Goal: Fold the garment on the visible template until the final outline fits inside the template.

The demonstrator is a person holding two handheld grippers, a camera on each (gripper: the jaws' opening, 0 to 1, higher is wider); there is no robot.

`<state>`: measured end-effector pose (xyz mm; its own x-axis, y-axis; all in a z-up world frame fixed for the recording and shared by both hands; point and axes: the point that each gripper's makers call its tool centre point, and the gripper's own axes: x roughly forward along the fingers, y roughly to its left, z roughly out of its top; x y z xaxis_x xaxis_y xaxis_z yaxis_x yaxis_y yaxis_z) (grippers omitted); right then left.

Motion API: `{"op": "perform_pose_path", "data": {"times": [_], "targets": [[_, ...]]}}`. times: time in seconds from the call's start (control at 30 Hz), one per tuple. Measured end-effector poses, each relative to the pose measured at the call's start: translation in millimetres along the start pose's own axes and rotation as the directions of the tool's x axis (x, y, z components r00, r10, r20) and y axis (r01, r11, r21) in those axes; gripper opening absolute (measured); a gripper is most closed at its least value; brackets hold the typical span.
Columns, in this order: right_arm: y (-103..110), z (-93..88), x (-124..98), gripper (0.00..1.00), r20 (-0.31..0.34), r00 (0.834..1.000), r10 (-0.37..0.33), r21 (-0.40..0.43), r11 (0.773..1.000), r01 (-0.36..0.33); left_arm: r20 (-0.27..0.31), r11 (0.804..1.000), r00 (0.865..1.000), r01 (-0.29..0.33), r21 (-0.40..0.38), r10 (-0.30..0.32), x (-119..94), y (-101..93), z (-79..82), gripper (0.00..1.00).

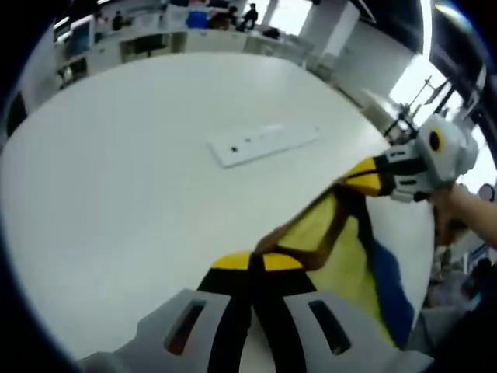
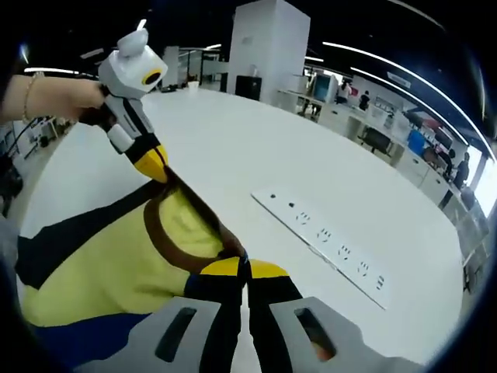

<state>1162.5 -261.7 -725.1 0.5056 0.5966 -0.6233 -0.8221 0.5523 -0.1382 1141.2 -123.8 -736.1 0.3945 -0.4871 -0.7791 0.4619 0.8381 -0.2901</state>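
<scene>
At lower centre of the left gripper view, the left tool (image 1: 252, 263) is pinching the yellow garment (image 1: 342, 249) with jaws closed. The right tool (image 1: 371, 177), held by a hand (image 1: 458, 210) at right, is clamping the same collar edge, stretching it above the white worktop (image 1: 116, 179). A white power strip (image 2: 326, 233) is lying mid-frame. An open-plan office is showing behind. No writing is legible.
</scene>
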Motion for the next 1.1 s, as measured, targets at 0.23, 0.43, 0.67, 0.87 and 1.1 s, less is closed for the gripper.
{"op": "perform_pose_path", "data": {"times": [0.23,0.43,0.67,0.87,1.1], "targets": [[-5.2,-8.7,13.7,0.02,-0.014,1.0,0.01,0.014,1.0,-0.01,-0.044,1.0,0.999,-0.005,0.009,0.005,16.0,10.6,-1.9,0.0],[-8.5,-14.2,22.7,0.02,-0.017,1.0,0.018,0.025,1.0,-0.017,-0.067,1.0,0.998,-0.008,0.015,0.009,27.4,15.7,-5.6,0.0],[-11.6,-20.6,29.2,0.02,-0.02,1.0,0.021,0.029,0.999,-0.02,-0.079,1.0,0.997,0.0,0.022,0.002,34.3,18.2,-6.6,0.0],[-11.7,-24.1,32.2,0.02,-0.024,1.0,0.019,0.024,1.0,-0.019,-0.09,0.998,0.996,0.012,0.058,-0.007,37.4,17.4,-6.8,0.0],[-11.5,-27.4,34.6,0.02,-0.031,0.999,0.021,0.019,1.0,-0.021,-0.096,0.998,0.995,0.018,0.06,-0.013,40.3,17.9,-7.3,0.0]]}}
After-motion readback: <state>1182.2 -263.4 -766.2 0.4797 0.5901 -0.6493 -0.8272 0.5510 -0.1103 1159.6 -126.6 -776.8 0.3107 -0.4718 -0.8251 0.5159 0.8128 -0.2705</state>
